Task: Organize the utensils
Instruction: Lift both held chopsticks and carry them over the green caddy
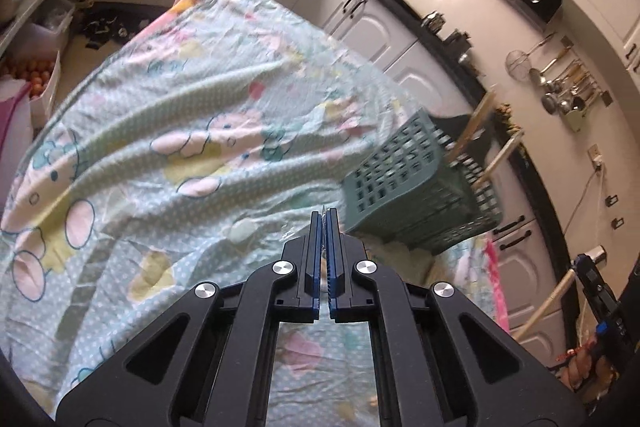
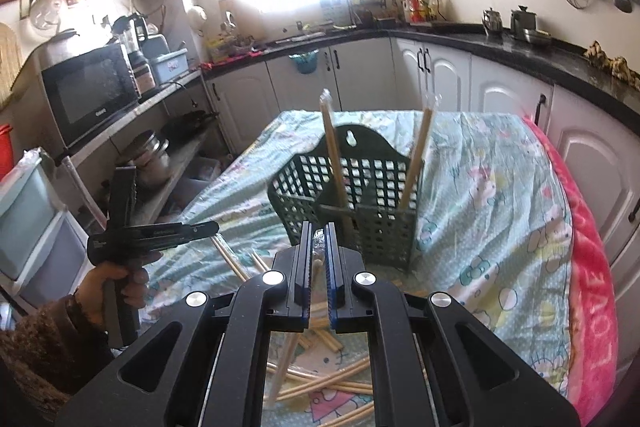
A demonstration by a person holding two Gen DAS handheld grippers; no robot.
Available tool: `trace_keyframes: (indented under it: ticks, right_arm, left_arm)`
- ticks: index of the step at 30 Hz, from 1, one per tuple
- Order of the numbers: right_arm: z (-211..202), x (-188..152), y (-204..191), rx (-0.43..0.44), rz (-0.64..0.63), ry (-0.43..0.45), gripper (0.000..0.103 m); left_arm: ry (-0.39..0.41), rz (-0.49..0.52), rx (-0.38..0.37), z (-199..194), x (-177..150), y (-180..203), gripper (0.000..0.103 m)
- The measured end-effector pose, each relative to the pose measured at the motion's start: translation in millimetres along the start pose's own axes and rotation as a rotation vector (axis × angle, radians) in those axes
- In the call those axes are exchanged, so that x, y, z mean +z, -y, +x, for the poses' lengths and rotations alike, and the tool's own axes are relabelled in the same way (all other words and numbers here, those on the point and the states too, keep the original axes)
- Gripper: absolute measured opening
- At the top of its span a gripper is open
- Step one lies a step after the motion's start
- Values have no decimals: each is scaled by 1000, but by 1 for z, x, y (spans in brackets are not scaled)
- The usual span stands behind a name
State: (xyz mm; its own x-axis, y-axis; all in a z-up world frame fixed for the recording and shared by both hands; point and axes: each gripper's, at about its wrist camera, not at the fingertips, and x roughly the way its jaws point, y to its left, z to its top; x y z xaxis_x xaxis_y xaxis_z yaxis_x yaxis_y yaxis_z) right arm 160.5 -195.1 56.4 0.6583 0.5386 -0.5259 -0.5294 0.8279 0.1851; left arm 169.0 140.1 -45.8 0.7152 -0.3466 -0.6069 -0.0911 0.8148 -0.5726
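A dark green plastic basket (image 2: 360,211) with lattice walls and an arched back with a hanging hole stands upright on the desk's cartoon-print cloth. Two pale wrapped chopsticks stand in it, one (image 2: 334,163) leaning left, the other (image 2: 418,159) leaning right. More wrapped chopsticks (image 2: 328,379) lie scattered and crossing on the cloth in front of the basket.

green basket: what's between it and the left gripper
Only bare patterned cloth separates the left gripper from the green basket, seen in the right wrist view; loose chopsticks lie nearer the camera.
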Motion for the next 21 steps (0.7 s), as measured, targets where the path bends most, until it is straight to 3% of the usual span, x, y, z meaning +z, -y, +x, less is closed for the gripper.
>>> trace_keyframes:
  ticks: [7,21]
  right_arm:
    - [-14,18,-12,1,-41,45,6]
    - [-29,42,-26,4,-84,104,6]
  left_arm:
    - [59,67,-77,-34,11,35,0]
    - [95,245,-217,-67,17,120,0]
